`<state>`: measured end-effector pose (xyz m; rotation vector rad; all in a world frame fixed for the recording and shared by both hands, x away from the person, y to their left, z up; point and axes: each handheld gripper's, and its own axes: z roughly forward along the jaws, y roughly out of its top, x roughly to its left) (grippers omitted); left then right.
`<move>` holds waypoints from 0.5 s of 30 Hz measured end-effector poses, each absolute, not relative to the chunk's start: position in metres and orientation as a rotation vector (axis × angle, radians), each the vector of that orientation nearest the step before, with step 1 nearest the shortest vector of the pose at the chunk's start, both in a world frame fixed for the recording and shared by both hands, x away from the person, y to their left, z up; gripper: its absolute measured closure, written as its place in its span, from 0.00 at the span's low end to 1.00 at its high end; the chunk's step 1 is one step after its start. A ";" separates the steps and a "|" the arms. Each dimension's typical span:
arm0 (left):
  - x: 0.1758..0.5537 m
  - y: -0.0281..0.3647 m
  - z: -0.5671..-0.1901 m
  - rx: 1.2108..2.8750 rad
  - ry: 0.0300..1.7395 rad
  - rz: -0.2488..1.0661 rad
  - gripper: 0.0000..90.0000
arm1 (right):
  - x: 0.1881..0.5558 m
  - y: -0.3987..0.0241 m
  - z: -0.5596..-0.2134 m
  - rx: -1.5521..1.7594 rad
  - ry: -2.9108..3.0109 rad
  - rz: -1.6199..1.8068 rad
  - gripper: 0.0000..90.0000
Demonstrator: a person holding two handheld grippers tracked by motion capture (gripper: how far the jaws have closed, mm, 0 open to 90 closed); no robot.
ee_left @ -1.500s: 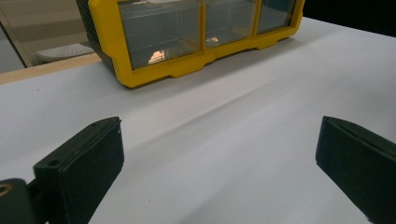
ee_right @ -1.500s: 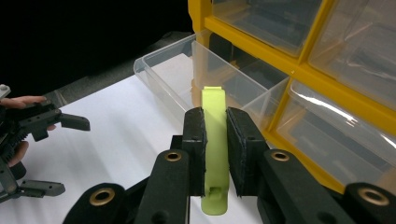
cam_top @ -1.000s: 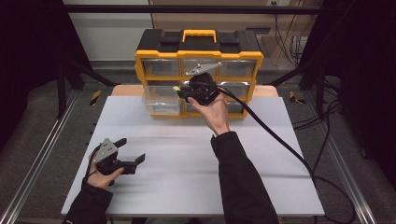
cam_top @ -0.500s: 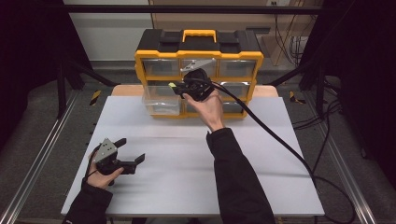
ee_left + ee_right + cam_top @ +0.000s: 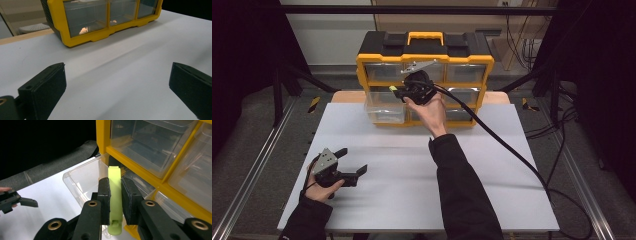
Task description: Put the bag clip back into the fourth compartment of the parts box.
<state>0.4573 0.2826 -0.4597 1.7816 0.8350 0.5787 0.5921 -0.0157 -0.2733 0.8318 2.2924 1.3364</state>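
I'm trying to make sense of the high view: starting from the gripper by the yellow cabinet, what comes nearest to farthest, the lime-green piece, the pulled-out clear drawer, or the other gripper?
1. Lime-green piece: clamped in the right gripper itself.
2. Clear drawer: pulled out of the cabinet's lower left, just below and left of that gripper.
3. Left gripper: far off at the white table's near left, open.

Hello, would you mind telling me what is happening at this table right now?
A person is working with hand-held tongs at a white table. The right tongs are shut on a flat lime-green plastic piece, held above a clear plastic drawer pulled out of the yellow-and-black drawer organiser. The left tongs rest open on the table, holding nothing.
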 end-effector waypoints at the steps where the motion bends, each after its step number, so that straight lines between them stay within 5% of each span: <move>1: 0.457 0.283 -0.460 1.781 0.835 0.579 0.01 | 0.593 -0.015 -0.273 0.833 2.295 1.334 0.87; 15: 0.457 0.283 -0.460 1.778 0.837 0.576 0.01 | 0.601 -0.005 -0.275 0.824 2.301 1.341 0.87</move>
